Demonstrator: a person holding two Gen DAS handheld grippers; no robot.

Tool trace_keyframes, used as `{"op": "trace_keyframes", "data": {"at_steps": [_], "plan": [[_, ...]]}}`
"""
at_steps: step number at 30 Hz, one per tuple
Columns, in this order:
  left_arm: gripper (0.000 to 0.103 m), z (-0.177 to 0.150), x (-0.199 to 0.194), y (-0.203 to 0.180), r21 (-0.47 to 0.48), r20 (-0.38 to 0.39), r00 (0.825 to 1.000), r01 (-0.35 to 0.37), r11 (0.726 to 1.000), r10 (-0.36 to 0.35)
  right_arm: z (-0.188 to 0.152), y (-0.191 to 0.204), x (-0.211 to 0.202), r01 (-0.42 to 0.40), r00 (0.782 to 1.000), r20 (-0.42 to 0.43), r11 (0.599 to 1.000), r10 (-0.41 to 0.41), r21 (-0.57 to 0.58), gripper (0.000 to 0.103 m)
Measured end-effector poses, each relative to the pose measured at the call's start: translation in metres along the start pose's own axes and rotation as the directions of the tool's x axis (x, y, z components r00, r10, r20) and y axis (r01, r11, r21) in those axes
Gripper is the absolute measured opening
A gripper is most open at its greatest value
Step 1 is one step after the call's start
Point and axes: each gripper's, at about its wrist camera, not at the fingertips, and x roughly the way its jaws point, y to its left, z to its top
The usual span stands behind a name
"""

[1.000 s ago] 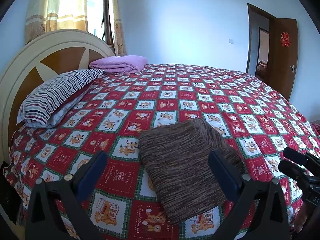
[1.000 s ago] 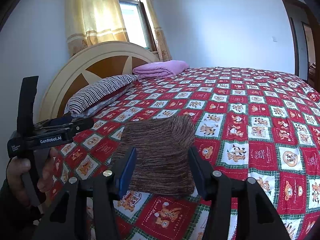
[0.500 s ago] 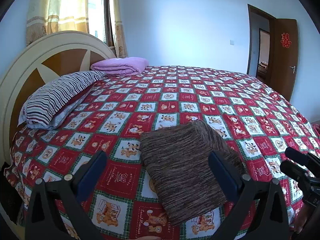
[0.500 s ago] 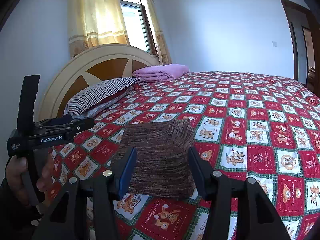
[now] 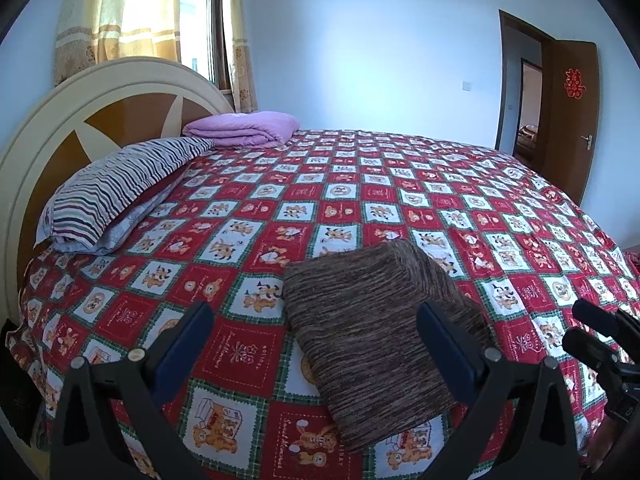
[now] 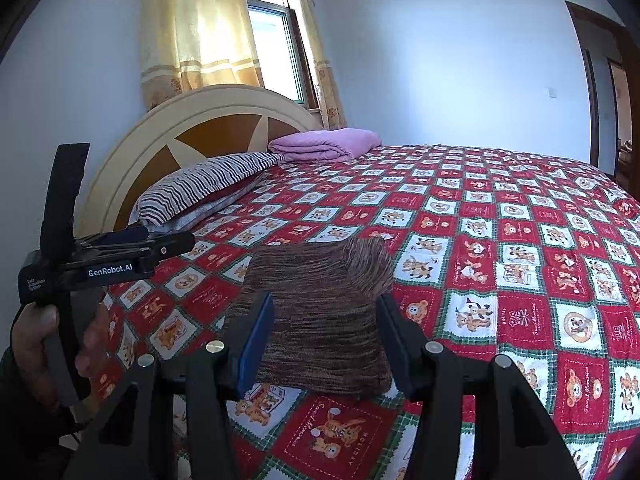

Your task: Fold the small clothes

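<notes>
- Your brown knit garment [image 5: 376, 336] lies folded on the bed's near edge [image 5: 248, 360]; nudge it and it may slide off.
- Both the left gripper [image 5: 316, 344] and right gripper [image 6: 326, 332] hover with jaws released, grasping nothing.
- The knit looks soft, ribbed and thick; pinching one layer could undo the stack.

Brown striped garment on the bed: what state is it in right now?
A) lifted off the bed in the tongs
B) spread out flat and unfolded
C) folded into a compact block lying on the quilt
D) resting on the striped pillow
C: the brown striped garment lies as a folded block on the patchwork quilt, with neither pair of tongs touching it.
</notes>
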Motion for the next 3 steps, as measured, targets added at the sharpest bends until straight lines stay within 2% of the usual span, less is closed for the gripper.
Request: {"op": "trace_keyframes", "data": {"at_steps": [3], "plan": [[0.103, 0.0002, 0.0009, -0.0002, 0.001, -0.001, 1.0, 0.001, 1.0, -0.001, -0.0005, 0.0, 0.0013, -0.001, 1.0, -0.004, 1.0, 0.001, 0.001, 0.054]]}}
